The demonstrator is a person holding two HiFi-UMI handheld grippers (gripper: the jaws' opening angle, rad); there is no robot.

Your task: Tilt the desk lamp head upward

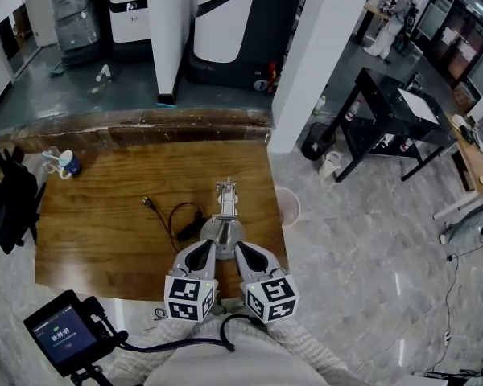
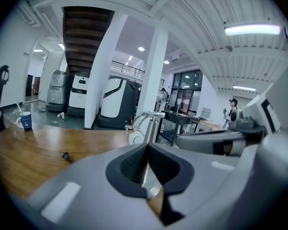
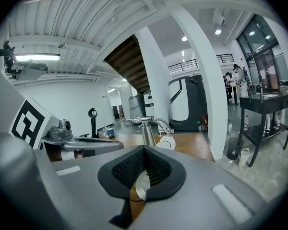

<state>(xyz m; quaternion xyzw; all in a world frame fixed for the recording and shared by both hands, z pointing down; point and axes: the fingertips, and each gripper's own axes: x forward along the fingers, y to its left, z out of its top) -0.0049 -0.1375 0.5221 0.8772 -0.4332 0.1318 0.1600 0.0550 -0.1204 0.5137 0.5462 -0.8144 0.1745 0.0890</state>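
A silver desk lamp stands on the wooden table (image 1: 105, 240). Its round base (image 1: 222, 233) is near the front edge and its arm and head (image 1: 226, 191) reach away from me. My left gripper (image 1: 207, 249) is shut on the left rim of the base, and my right gripper (image 1: 243, 250) is shut on the right rim. In the left gripper view, silver metal shows between the pads of that gripper (image 2: 146, 176), with the lamp pole (image 2: 151, 128) beyond. The right gripper view shows the same disc at its gripper (image 3: 143, 176), with the white lamp head (image 3: 167, 142) past it.
The lamp's black cable (image 1: 181, 219) curls left of the base, its plug (image 1: 147, 202) lying loose. A blue-and-white cup (image 1: 68, 165) sits at the far left corner. A black chair (image 1: 12, 203) stands left; a white pillar (image 1: 314, 55) and a black side table (image 1: 394, 119) stand right.
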